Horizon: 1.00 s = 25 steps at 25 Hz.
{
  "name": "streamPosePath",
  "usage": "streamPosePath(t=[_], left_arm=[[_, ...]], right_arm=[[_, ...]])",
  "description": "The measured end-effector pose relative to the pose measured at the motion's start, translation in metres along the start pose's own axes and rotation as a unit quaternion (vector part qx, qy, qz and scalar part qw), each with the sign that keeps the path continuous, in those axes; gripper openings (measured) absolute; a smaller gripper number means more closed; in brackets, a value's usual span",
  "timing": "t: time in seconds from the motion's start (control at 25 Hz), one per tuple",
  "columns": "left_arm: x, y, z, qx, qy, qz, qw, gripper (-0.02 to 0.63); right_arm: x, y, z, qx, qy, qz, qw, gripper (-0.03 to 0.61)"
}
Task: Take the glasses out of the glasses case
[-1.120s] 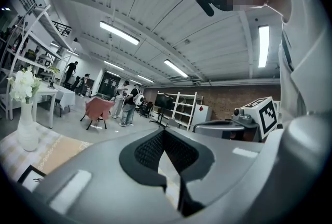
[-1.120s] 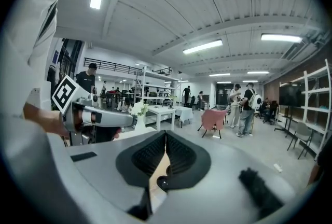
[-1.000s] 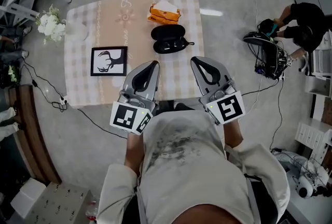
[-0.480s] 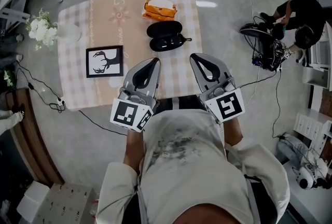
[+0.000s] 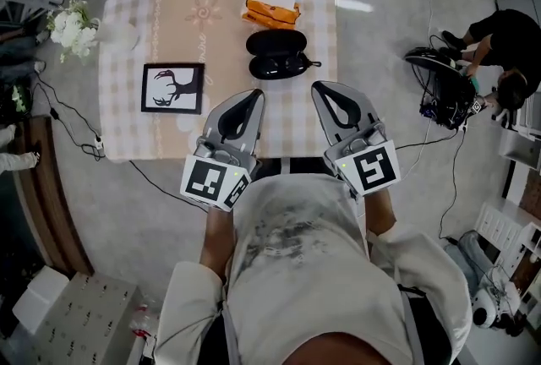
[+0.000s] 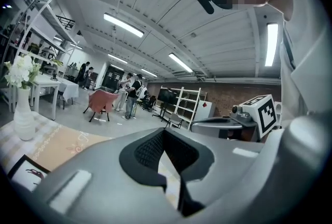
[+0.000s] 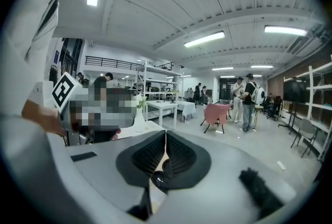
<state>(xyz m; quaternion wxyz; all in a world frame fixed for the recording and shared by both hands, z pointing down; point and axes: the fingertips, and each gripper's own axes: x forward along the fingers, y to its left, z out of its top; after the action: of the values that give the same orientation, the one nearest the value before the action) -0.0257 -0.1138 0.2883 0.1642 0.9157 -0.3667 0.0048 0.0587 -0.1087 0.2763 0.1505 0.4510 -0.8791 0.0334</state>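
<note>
Now both tools are held side by side over the near edge of the table, tips pointing toward its far side. The left gripper has its jaws closed: in its own view the two ribbed pads meet along a thin seam at the tip, with nothing between them. The right gripper is the same, pads pressed together and holding nothing. Neither touches anything on the table.

The glasses case, black and lying open in two halves, sits beyond the tips, nearer the right gripper but apart from it. Whether the glasses lie inside cannot be made out. An orange packet lies just behind the case. A framed deer picture lies to the left, and a vase of white flowers stands at the far left corner.
</note>
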Motion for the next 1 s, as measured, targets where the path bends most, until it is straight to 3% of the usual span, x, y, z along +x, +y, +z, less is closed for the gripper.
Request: streamPosePath(t=[0.6,1.0], left_arm=[[0.026,0.012,-0.022,-0.025,0.022,0.060,0.9976,0.008],[0.036,0.023,-0.040,-0.030,0.045,0.070,0.9961,0.007]], right_arm=[[0.029,-0.033,-0.027,-0.008,0.028,0.065,0.997,0.018],[0.051,-0.038,-0.049,-0.024,0.060,0.091,0.994,0.018]])
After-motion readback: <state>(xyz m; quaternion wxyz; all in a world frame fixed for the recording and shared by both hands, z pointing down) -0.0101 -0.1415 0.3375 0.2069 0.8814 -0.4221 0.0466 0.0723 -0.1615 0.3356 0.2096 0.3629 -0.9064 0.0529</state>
